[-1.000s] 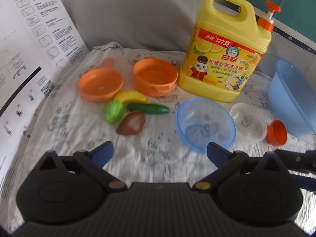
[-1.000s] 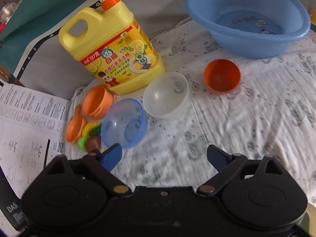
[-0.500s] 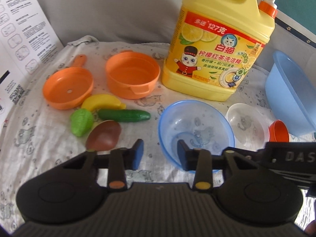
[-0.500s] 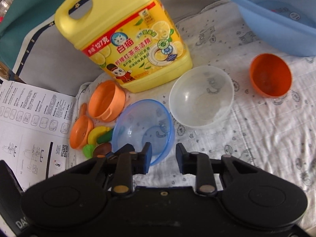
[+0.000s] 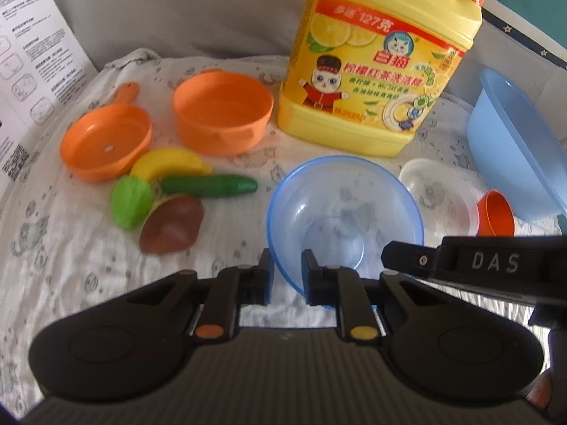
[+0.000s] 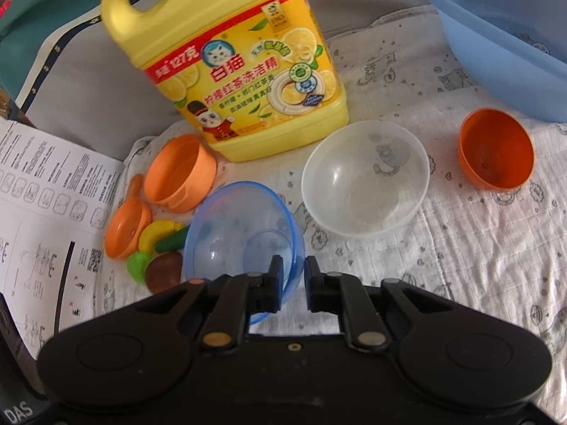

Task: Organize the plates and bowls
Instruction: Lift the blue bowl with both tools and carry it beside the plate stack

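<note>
Left wrist view: left gripper (image 5: 286, 272) closing on the translucent blue plastic bowl (image 5: 345, 217) rim on printed cloth (image 5: 71, 248); right gripper (image 6: 293, 279) (stamped "DAS") pinches the opposite rim. Yellow detergent jug (image 5: 379, 60) reads "127".

Blue basin (image 6: 496, 35) cut off at frame edge; detergent jug (image 6: 226, 67) top cropped; leaflet (image 6: 42, 212) print unreadable.
</note>
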Tool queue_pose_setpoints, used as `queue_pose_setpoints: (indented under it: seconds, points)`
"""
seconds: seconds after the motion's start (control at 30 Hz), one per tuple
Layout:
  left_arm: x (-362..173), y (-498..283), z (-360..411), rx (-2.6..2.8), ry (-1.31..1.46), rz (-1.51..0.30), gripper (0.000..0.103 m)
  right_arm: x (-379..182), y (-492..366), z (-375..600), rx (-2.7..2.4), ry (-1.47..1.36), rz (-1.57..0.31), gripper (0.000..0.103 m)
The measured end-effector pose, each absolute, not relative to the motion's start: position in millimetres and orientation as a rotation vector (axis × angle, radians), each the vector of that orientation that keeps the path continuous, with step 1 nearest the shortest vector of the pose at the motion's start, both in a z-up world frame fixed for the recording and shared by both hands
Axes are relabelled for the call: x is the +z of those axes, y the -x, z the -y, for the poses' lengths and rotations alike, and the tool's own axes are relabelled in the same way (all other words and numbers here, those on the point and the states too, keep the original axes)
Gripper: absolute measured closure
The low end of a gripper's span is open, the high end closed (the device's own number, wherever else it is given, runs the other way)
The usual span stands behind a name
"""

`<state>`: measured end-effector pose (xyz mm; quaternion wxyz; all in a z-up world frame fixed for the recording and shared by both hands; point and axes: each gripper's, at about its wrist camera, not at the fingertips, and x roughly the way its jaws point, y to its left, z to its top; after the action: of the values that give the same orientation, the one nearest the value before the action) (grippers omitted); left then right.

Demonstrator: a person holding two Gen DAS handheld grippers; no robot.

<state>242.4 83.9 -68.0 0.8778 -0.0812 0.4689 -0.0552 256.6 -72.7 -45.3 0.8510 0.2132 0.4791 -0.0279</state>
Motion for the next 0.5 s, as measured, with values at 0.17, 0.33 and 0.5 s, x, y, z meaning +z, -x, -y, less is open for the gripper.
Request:
queue_pose_setpoints:
  seconds: [0.17, 0.33, 0.5]
  points:
    - [-62, -220, -84, -0.120, 0.154, -0.985, 0.087, -42, -238, 69, -0.045, -0.434, -1.031, 0.090]
    - [-55, -192, -85, -0.125, 0.149, -0.992, 0.087, -36, -209, 66, -0.029, -0.425, -1.047, 0.090]
    - [-50, -159, -85, -0.128, 0.154, -1.008, 0.087, -30, -176, 66, -0.020, -0.431, -1.059, 0.090]
